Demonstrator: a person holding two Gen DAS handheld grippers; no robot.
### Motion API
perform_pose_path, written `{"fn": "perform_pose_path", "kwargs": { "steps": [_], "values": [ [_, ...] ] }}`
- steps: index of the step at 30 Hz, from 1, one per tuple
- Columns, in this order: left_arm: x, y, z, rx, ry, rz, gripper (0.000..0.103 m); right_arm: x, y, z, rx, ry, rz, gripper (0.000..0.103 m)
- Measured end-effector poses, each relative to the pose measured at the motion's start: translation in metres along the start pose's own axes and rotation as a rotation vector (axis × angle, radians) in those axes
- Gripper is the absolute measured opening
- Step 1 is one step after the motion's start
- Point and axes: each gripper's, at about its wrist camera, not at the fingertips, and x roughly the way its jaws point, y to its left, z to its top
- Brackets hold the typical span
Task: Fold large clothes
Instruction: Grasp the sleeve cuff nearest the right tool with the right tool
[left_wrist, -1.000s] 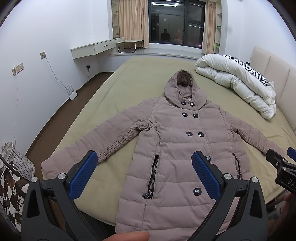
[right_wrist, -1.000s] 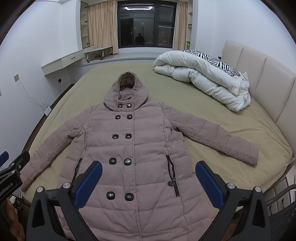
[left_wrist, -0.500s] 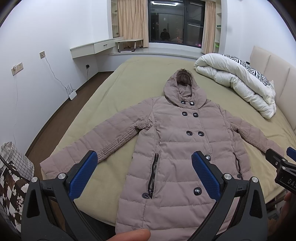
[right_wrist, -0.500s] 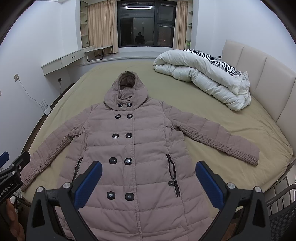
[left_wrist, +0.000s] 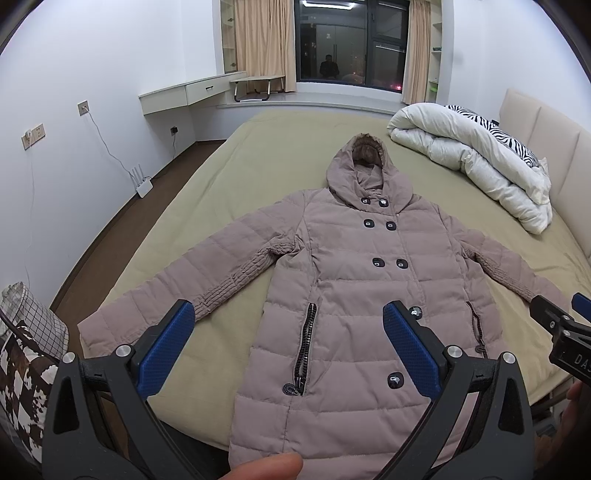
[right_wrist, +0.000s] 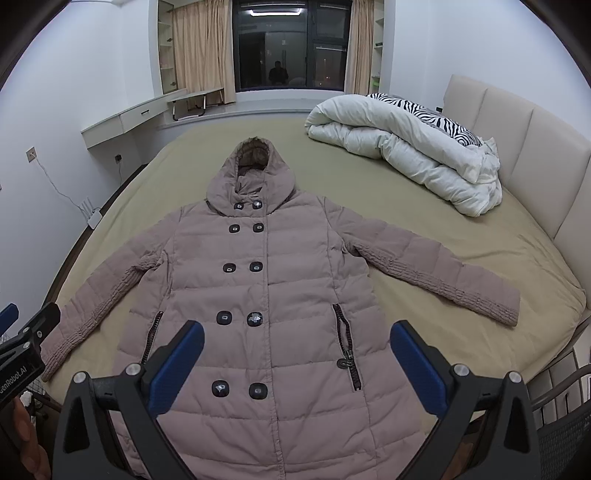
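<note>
**Hooded down coat spread flat, folding not yet begun**

The hooded down coat (left_wrist: 354, 295) lies face up on the bed (left_wrist: 236, 177), buttoned, hood (left_wrist: 365, 166) pointing toward the window and hem hanging over the near edge by us. Both sleeves are stretched out to the sides — the left sleeve (left_wrist: 207, 284) reaches toward the bed's left edge, the right sleeve (right_wrist: 436, 273) toward the headboard side. We see no fold in the body or the sleeves, so we judge the task to be at its very start: the coat is laid out, and every fold is left to do — sleeves in, then the body doubled.

Our left tongs (left_wrist: 288, 347) hover above the lower left part of the coat, spread wide and gripping nothing. Our right tongs (right_wrist: 295, 362) hang over the lower front near the bottom buttons, equally spread and empty. Neither touches the fabric, as far as we can tell.

As for containers, a checked fabric basket (left_wrist: 33, 325) stands on the floor at the bed's left corner; what it holds is not visible to us. At the far lower right of the right wrist view a dark mesh basket (right_wrist: 565, 435) shows only its rim, contents hidden. A rolled white duvet (right_wrist: 406, 147) sits on the bed near the headboard, well apart from the coat.
</note>
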Motion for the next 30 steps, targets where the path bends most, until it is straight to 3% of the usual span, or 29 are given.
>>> {"fn": "perform_pose_path", "kwargs": {
  "steps": [10, 13, 15, 18, 19, 22, 24, 25, 27, 30],
  "values": [
    [0.031, -0.014, 0.003, 0.006, 0.043, -0.021, 0.103, 0.029, -0.018, -0.012, 0.042, 0.037, 0.008, 0.103],
    [0.052, -0.024, 0.001, 0.024, 0.071, -0.054, 0.103, 0.048, -0.054, -0.01, 0.15, 0.041, 0.077, 0.103],
    [0.074, -0.026, -0.002, 0.005, 0.104, -0.126, 0.103, 0.059, -0.093, -0.01, 0.289, -0.007, 0.134, 0.103],
    [0.117, -0.031, -0.007, -0.038, 0.204, -0.184, 0.103, 0.082, -0.181, -0.021, 0.611, -0.15, 0.193, 0.103],
    [0.13, -0.032, -0.008, -0.048, 0.215, -0.199, 0.103, 0.095, -0.215, -0.028, 0.727, -0.154, 0.17, 0.103],
    [0.148, -0.042, -0.01, -0.022, 0.134, -0.193, 0.103, 0.134, -0.308, -0.062, 1.041, -0.122, 0.103, 0.102],
    [0.162, -0.055, -0.007, 0.017, 0.139, -0.181, 0.103, 0.156, -0.356, -0.09, 1.211, -0.1, 0.08, 0.098],
    [0.171, -0.061, -0.005, 0.028, 0.16, -0.183, 0.103, 0.166, -0.376, -0.103, 1.278, -0.078, 0.069, 0.09],
    [0.188, -0.07, 0.002, 0.027, 0.198, -0.157, 0.103, 0.179, -0.404, -0.12, 1.356, -0.073, 0.081, 0.089],
    [0.201, -0.078, 0.01, -0.006, 0.192, -0.198, 0.103, 0.189, -0.432, -0.13, 1.399, -0.085, 0.056, 0.083]
  ]
}}
